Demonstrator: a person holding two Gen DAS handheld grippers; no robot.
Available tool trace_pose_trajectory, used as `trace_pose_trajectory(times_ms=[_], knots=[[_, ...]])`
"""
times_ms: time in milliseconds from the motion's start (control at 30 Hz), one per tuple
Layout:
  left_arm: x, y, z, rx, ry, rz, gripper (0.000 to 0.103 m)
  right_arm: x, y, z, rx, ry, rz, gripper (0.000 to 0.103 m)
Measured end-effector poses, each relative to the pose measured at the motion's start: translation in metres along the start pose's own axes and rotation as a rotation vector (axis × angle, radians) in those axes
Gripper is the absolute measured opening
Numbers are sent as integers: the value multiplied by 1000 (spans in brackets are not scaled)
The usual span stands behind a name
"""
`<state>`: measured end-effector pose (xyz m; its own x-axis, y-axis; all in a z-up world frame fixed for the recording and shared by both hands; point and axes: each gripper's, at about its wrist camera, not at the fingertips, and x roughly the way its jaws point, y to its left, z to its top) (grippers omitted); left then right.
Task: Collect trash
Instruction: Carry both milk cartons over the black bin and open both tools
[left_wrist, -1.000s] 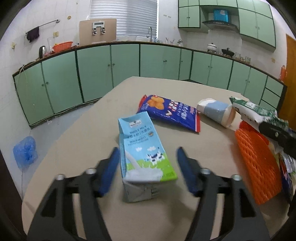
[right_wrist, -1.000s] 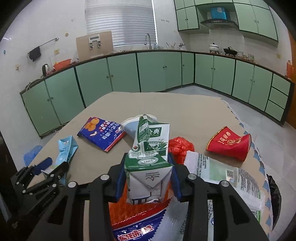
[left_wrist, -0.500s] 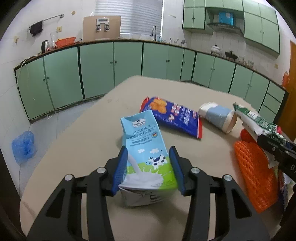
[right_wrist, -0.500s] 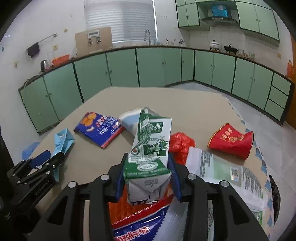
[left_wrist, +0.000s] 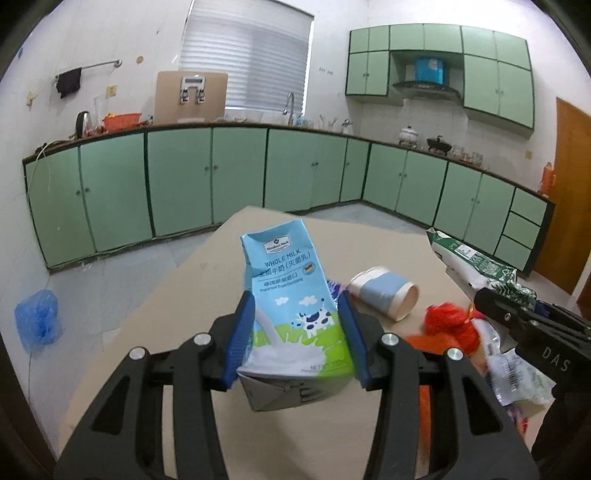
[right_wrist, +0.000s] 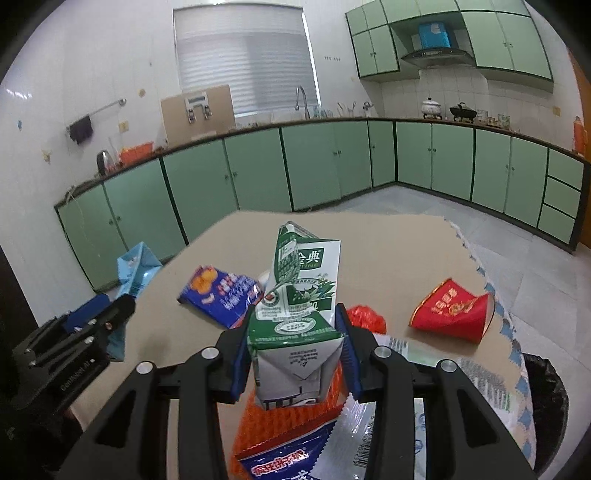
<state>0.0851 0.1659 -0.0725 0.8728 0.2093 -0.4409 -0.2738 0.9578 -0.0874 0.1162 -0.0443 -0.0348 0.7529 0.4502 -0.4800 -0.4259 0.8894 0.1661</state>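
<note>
My left gripper (left_wrist: 295, 339) is shut on a light blue whole-milk carton (left_wrist: 291, 295), which hangs lifted off the tan table (left_wrist: 207, 280). The blue pads (left_wrist: 242, 334) press both of its sides. My right gripper (right_wrist: 293, 350) is shut on a green and white milk carton (right_wrist: 299, 295), also held above the table. Each gripper shows in the other's view: the right one with its green carton (left_wrist: 476, 266) at the right edge, the left one with its blue carton (right_wrist: 135, 267) at the left edge.
On the table lie a blue snack bag (right_wrist: 221, 295), a blue-banded paper cup (left_wrist: 384, 291), a crushed red cup (right_wrist: 454, 310), a red plastic wad (right_wrist: 365, 317), an orange mesh piece (right_wrist: 291, 417) and printed wrappers (right_wrist: 476, 376). A black bin (right_wrist: 546, 398) stands at the right. Green cabinets (left_wrist: 184, 177) line the walls.
The left jaws closed on the blue carton and lifted it off the table. The right gripper rose a little with the green carton still in its grip.
</note>
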Motion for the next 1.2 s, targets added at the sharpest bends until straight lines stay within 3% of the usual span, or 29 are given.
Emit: trace_pose_trajectory(times_ms=[167,333,900,1200], knots=[[-9,-19,12,26,-35,-43,45,-28,-10,18,31,-72,30,40],[-12,-54,21,59,-57,-119,45,-58,-25,32,26,-138,0,40],[-8,-226,1,193,-32,-463,45,-144,-171,7,147,-174,-338,40],[6,-309,-27,267,5,-576,45,-170,-244,-22,207,-156,-464,40]])
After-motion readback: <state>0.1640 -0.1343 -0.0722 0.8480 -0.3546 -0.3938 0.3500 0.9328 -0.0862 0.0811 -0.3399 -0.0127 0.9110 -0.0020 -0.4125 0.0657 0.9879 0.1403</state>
